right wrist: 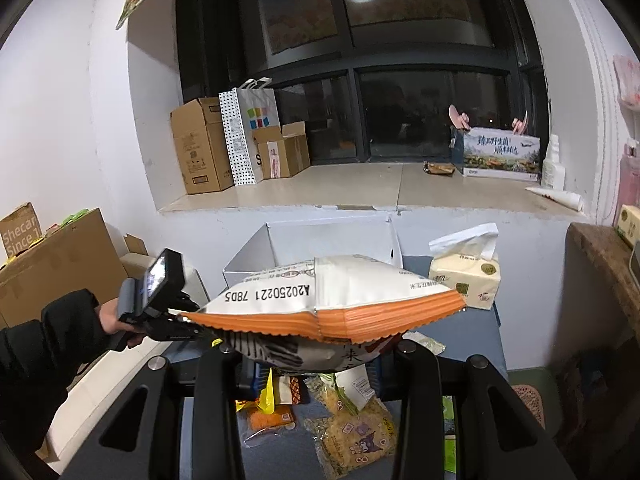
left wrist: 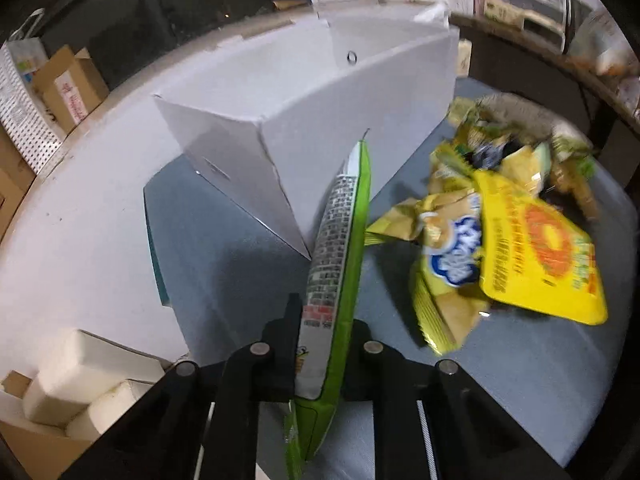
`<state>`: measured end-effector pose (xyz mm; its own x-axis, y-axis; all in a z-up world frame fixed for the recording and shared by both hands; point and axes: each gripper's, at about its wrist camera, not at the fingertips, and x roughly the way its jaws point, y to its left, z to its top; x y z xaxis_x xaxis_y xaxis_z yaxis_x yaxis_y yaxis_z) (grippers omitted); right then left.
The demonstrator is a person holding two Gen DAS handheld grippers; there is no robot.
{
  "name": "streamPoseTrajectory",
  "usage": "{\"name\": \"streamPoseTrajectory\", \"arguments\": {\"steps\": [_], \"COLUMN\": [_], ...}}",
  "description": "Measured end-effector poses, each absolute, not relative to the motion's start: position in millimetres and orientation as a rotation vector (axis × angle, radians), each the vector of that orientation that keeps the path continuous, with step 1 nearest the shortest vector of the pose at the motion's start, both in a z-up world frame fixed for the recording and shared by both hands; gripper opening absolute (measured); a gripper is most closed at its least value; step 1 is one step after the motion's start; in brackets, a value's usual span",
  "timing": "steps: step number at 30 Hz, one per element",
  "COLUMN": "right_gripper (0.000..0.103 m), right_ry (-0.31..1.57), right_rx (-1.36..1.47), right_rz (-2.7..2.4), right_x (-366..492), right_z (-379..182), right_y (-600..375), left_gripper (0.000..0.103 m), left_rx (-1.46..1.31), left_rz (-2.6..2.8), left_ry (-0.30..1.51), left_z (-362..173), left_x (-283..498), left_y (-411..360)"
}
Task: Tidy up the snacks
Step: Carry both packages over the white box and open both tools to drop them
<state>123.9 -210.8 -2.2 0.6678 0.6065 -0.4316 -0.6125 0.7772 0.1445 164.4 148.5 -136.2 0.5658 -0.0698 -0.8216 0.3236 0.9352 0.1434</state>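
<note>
In the left wrist view my left gripper (left wrist: 320, 332) is shut on a green and white snack bag (left wrist: 336, 248), held edge-up above the blue table (left wrist: 520, 380). A white open box (left wrist: 320, 92) stands just behind it. To the right lies a heap of yellow snack bags (left wrist: 520, 240). In the right wrist view my right gripper (right wrist: 316, 360) is shut on a puffy white bag with an orange seam (right wrist: 340, 296), lifted over the table. Below it lie more snack packets (right wrist: 348, 428). The white box (right wrist: 320, 248) sits beyond the bag.
A tissue pack (right wrist: 468, 276) stands right of the box. A person's sleeved hand (right wrist: 80, 324) holds the other gripper at the left. Cardboard boxes (right wrist: 200, 144) and a paper bag (right wrist: 252, 132) sit on the window ledge. A wooden shelf (right wrist: 600, 256) lies at right.
</note>
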Motion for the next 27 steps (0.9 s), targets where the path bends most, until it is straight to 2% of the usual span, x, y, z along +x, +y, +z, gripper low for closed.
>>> {"name": "streamPoseTrajectory", "arguments": {"steps": [4, 11, 17, 21, 25, 27], "right_gripper": [0.041, 0.041, 0.041, 0.041, 0.041, 0.042], "right_ry": [0.491, 0.506, 0.591, 0.679, 0.757, 0.8], "right_rx": [-0.003, 0.024, 0.02, -0.002, -0.052, -0.063], "right_rz": [0.705, 0.715, 0.662, 0.617, 0.555, 0.573], "right_x": [135.1, 187.0, 269.1, 328.8, 373.4, 389.8], "right_z": [-5.9, -4.4, -2.2, -14.0, -35.5, -46.3], "right_y": [-202.3, -165.8, -128.8, -100.8, -75.8, -66.6], "left_gripper": [0.013, 0.013, 0.013, 0.013, 0.014, 0.02], "left_rx": [0.204, -0.207, -0.365, -0.428, -0.438, -0.428], "left_rz": [-0.225, -0.133, -0.069, -0.005, 0.05, 0.073], "left_ry": [0.842, 0.6, 0.554, 0.616, 0.683, 0.756], "left_z": [-102.3, -36.5, -5.0, -17.0, -36.7, -48.9], "left_x": [129.2, 94.4, 169.4, 248.4, 292.5, 311.9], "left_y": [155.5, 176.8, 171.8, 168.4, 165.3, 167.9]}}
